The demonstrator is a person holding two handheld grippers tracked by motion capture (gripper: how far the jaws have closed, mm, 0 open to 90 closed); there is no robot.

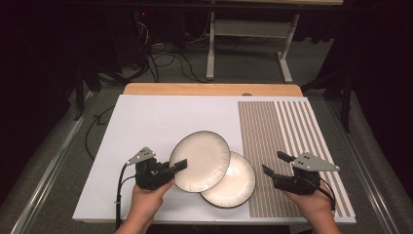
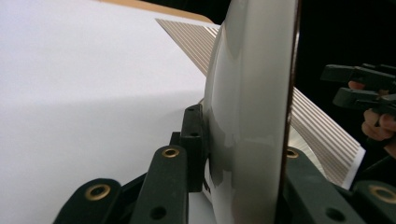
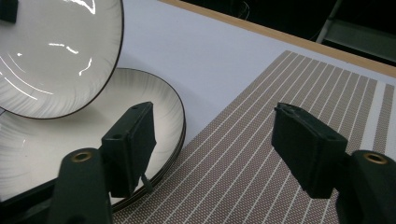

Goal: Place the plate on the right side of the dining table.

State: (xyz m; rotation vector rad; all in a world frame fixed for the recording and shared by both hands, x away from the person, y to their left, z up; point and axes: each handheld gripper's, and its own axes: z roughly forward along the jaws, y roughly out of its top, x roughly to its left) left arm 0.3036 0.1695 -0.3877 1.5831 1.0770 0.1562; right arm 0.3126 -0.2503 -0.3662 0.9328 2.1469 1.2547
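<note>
The left gripper (image 1: 179, 165) is clamped on the rim of the upper plate (image 1: 202, 160), held partly over the lower plate (image 1: 234, 183). Right of that plate, above the striped mat (image 1: 287, 141), the right gripper (image 1: 275, 164) is held wide open.

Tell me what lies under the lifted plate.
Under the lifted plate, clamped by the left gripper, lies a second plate on the white mat. Its covered left part is hidden.

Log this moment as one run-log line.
left gripper: shut on upper plate, lifted | right gripper: open, empty, over striped mat | lower plate: on table
</note>
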